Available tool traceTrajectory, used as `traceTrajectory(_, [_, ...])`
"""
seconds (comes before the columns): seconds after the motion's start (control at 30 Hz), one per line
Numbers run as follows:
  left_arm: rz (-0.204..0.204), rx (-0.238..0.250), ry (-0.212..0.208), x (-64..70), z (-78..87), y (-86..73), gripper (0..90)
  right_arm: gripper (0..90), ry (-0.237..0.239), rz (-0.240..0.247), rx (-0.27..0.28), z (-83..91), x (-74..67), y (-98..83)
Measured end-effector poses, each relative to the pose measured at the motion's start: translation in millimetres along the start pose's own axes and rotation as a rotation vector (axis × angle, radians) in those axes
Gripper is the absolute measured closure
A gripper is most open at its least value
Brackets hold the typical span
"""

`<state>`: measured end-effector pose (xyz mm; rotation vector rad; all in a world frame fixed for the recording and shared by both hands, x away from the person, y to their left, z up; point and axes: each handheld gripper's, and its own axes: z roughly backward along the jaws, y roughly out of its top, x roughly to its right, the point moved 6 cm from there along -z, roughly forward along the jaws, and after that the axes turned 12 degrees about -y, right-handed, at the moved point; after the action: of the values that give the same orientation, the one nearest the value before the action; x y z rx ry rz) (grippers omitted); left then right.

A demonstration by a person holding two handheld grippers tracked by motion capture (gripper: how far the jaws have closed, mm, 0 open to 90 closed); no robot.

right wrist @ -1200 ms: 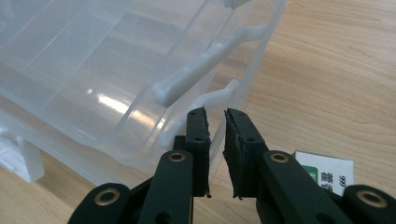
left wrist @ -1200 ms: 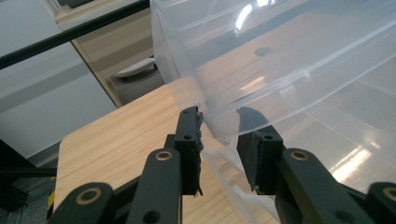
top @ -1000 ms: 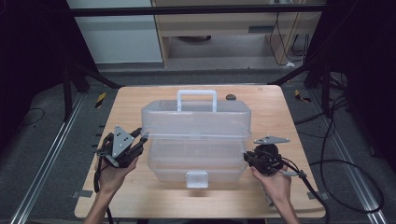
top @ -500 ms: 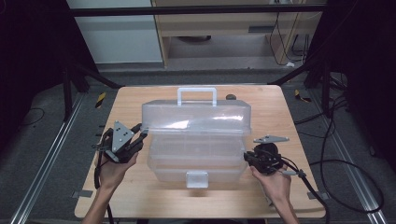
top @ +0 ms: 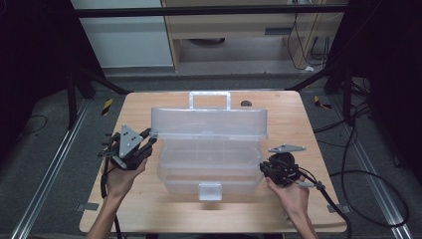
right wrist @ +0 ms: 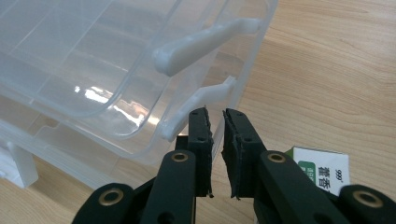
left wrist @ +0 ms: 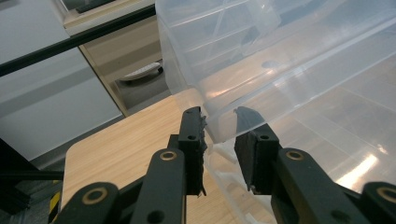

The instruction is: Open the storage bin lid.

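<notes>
A clear plastic toolbox (top: 209, 174) stands mid-table with its lid (top: 209, 122) raised and the inner tray showing. My left gripper (top: 149, 138) is at the lid's left corner. In the left gripper view the jaws (left wrist: 219, 119) straddle that corner's edge (left wrist: 219, 133), one jaw outside the wall and one behind the plastic, closed on it. My right gripper (top: 263, 169) sits at the box's right end. In the right gripper view its jaws (right wrist: 215, 114) are nearly together with nothing between them, their tips just short of a white hinge arm (right wrist: 205, 100).
The box's white handle (top: 209, 94) points to the table's far edge, and its front latch (top: 209, 190) faces me. A small dark object (top: 245, 103) lies behind the box. A green-and-white carton (right wrist: 322, 172) lies under my right gripper. Bare wooden table (top: 303, 124) flanks the box.
The lid has swung up and back from nearly closed, uncovering the inner tray. My left gripper has stayed at its corner, shifting slightly. My right gripper has kept still.
</notes>
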<state>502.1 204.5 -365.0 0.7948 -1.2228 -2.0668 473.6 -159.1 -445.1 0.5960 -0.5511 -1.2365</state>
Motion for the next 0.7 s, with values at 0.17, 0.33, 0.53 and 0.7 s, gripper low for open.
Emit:
traceTrajectory(0.17, [0.001,0.003,0.004,-3.1,-1.6,3.5,72.5,81.4,-0.002,0.002,-0.001,0.0,-0.1,0.0])
traceTrajectory(0.33, [0.0,0.002,0.011,-6.8,-4.0,7.8,75.0,81.4,-0.002,0.009,0.003,-0.1,0.0,0.2])
traceTrajectory(0.53, [0.001,-0.002,0.015,-11.0,-6.8,12.8,76.4,81.4,-0.003,0.013,0.002,-0.2,-0.1,0.3])
traceTrajectory(0.7, [0.006,-0.002,0.018,-13.8,-8.7,15.5,77.5,81.4,-0.002,0.018,0.003,0.0,-0.2,0.2])
